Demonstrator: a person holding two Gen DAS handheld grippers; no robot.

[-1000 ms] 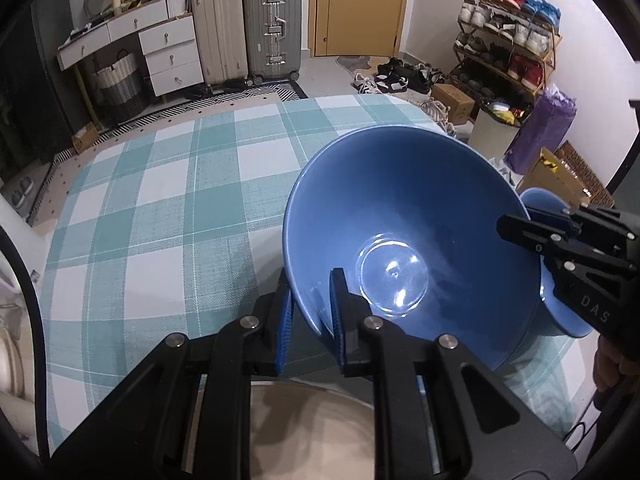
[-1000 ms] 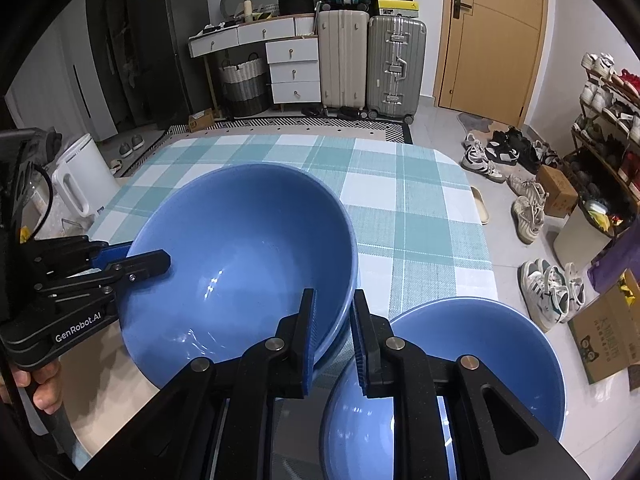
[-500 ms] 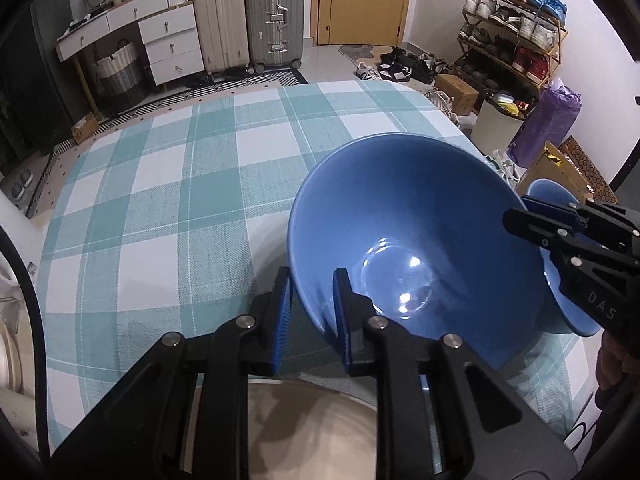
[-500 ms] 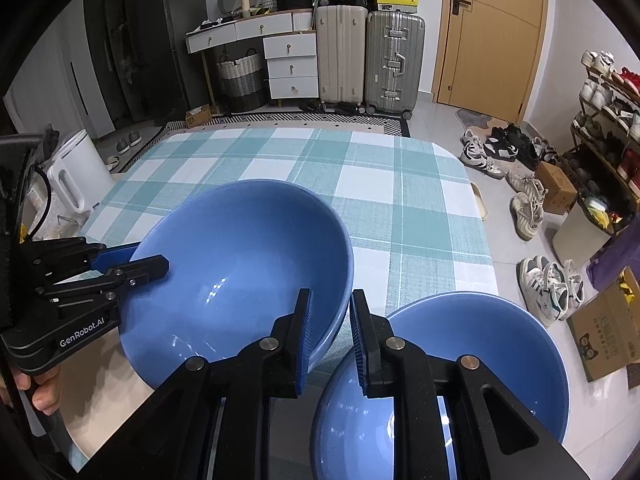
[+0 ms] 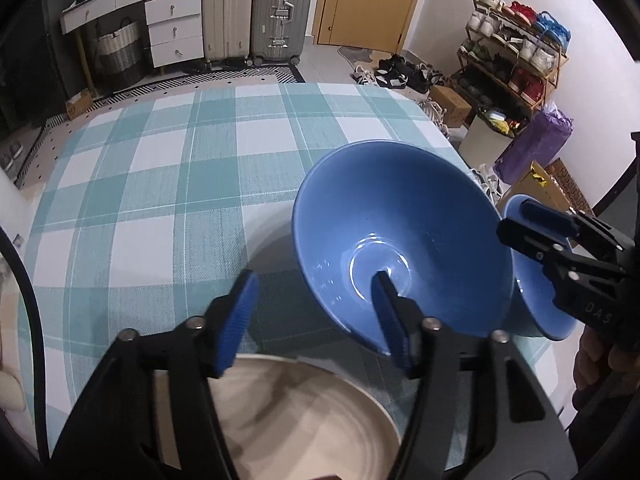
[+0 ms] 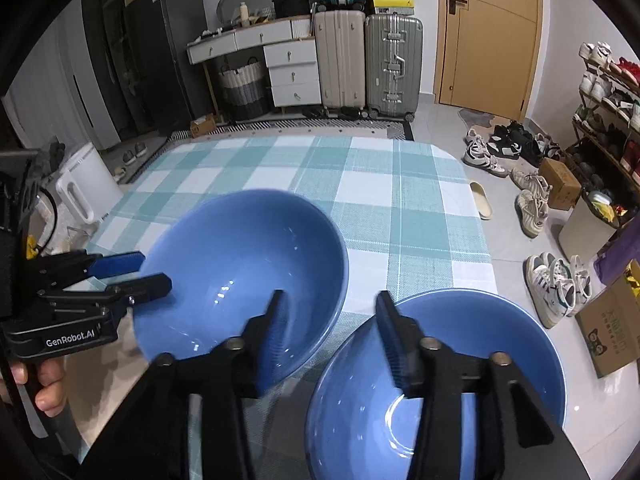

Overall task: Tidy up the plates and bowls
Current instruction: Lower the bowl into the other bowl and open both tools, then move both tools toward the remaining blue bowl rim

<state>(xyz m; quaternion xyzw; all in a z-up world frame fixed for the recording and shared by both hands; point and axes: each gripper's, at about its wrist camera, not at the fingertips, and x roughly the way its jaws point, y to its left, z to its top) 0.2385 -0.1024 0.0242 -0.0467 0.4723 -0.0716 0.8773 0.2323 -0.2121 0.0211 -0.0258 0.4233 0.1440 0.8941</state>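
My left gripper (image 5: 316,308) is spread wide, holding nothing; one finger sits inside the big bowl (image 5: 400,236), the other outside. My right gripper (image 6: 330,328) gapes too, empty, straddling the gap between the big bowl and a second bowl (image 6: 472,344). A cream plate (image 5: 304,420) lies nearest me, cut off by the frame's lower edge and blurred. I count two blue bowls, one plate. They crowd the near edge of the checked tablecloth (image 5: 168,184); beyond stand two suitcases (image 6: 368,60).
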